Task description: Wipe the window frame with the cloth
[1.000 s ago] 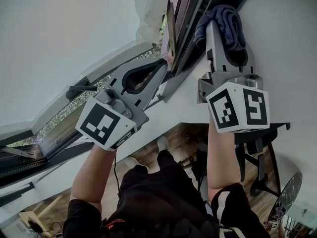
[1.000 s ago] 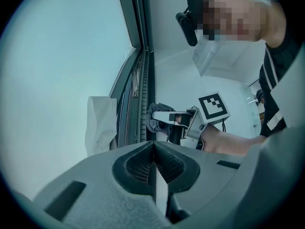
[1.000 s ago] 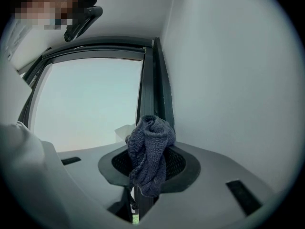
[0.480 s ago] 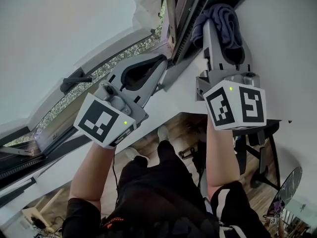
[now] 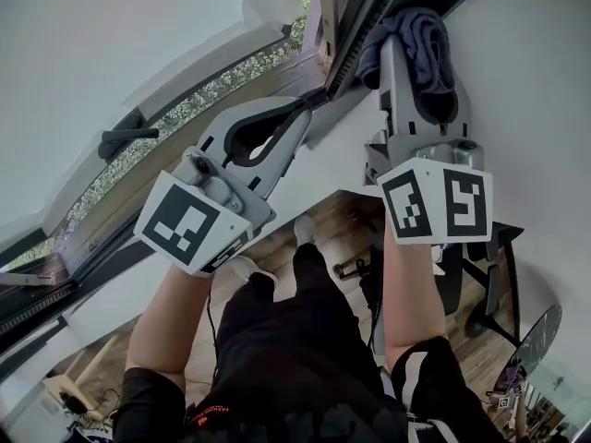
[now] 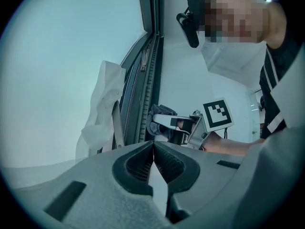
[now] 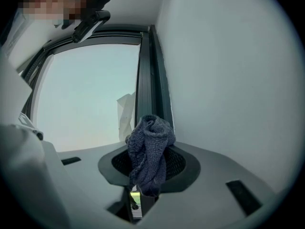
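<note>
A person's 2 forearms reach up toward a window, each hand holding a gripper topped by a marker cube. The left gripper (image 6: 153, 146) has its jaws pressed together tip to tip with nothing between them; in the head view its tips sit close by the dark window frame (image 5: 355, 26), and whether they touch it cannot be told. The right gripper (image 5: 416, 60) is clamped on a bunched blue-grey knitted cloth (image 7: 150, 144), which bulges out beyond the jaw tips and hangs down between the pads. The cloth lies against the frame's upright beside the white wall (image 7: 228, 80). Just past it, crumpled white sheeting (image 7: 125, 113) clings to the frame's glass side. Farther left, a dark window handle (image 5: 125, 139) sticks out from the sash.
</note>
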`<move>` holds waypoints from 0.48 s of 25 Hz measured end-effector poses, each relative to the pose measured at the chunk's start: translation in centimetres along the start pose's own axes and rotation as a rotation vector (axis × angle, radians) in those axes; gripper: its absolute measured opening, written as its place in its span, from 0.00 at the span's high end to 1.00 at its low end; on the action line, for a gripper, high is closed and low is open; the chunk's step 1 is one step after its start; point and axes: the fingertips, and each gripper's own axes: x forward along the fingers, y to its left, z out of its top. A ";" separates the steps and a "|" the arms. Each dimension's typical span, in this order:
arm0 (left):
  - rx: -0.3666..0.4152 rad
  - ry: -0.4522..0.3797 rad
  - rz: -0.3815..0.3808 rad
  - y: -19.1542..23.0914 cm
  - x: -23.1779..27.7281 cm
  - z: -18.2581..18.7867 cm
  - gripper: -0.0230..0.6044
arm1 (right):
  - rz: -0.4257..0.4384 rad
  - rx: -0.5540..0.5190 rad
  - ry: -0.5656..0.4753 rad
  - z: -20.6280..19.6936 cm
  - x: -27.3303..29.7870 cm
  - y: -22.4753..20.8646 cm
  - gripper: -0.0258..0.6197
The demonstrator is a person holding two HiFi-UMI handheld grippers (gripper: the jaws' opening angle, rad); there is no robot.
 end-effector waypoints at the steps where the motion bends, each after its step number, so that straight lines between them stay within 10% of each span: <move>1: -0.005 0.006 0.000 0.0 0.0 -0.5 0.93 | 0.000 -0.001 0.000 -0.5 0.0 0.0 0.80; 12: -0.046 0.049 0.005 0.2 0.2 -4.3 0.93 | 0.003 0.005 0.059 -5.7 -0.4 -0.3 0.80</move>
